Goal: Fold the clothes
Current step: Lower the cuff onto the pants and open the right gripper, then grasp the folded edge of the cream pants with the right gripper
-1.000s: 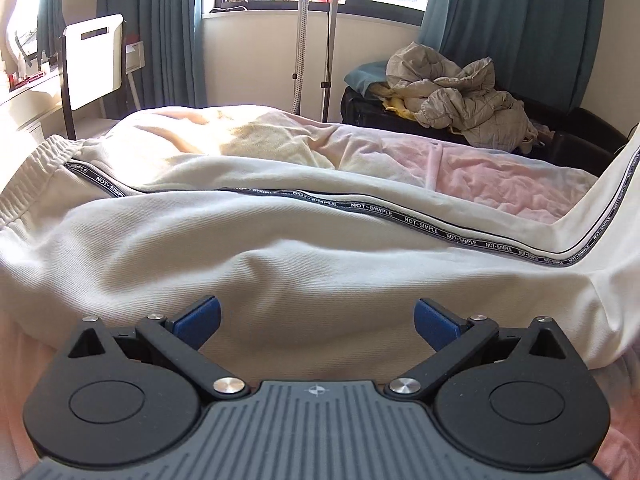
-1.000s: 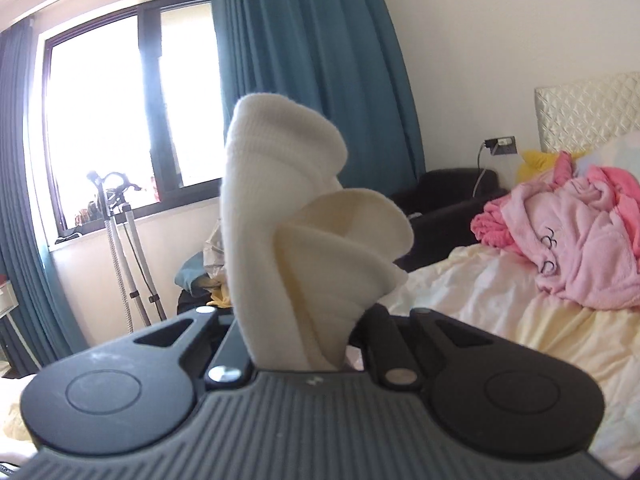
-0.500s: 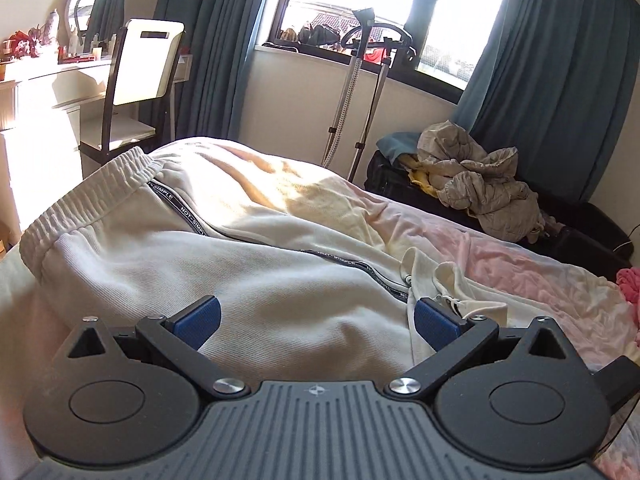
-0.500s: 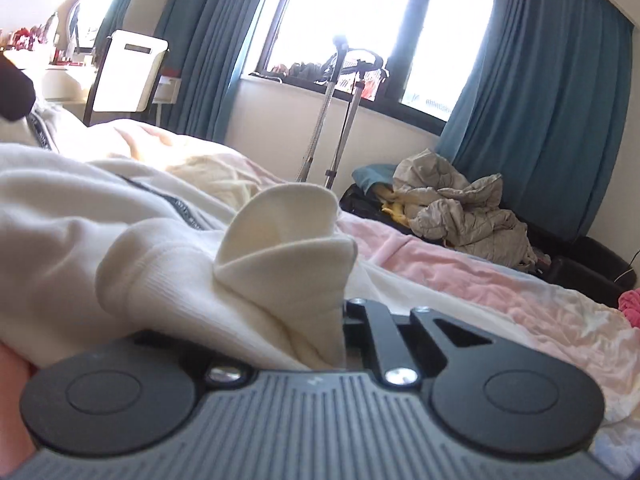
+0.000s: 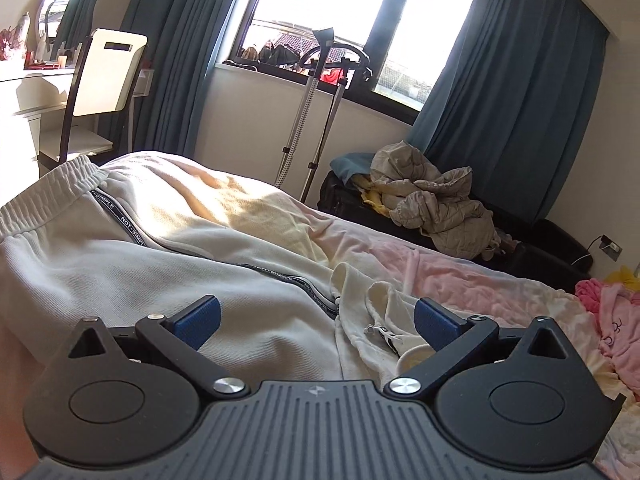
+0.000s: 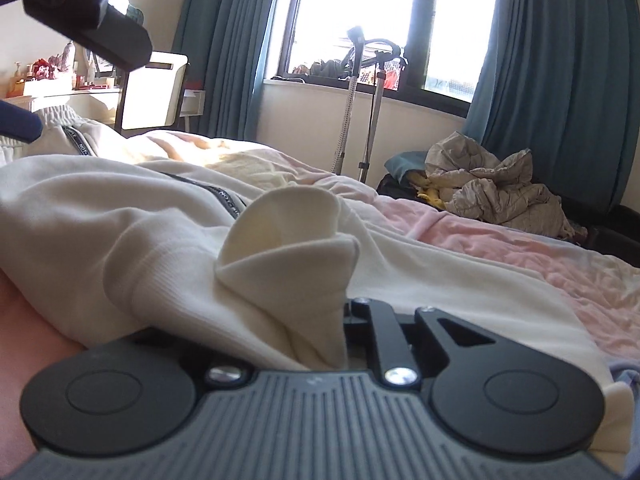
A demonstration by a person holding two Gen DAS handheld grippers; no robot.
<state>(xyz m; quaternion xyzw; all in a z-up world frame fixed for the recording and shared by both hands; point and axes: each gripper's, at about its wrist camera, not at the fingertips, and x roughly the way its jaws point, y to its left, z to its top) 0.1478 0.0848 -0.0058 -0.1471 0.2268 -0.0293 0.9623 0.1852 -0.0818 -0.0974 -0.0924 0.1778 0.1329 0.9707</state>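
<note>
Still, sweatpants [image 6: 160, 240] (cuff in right gripper [image 6: 320, 344])

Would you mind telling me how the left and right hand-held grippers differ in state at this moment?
The left hand-held gripper stands open, its blue pads spread wide and holding nothing; the right hand-held gripper is shut on the cuff of the cream sweatpants. The left hovers above the fabric, while the right has cloth bunched up between its fingers. Both face the same sweatpants on the bed.
</note>
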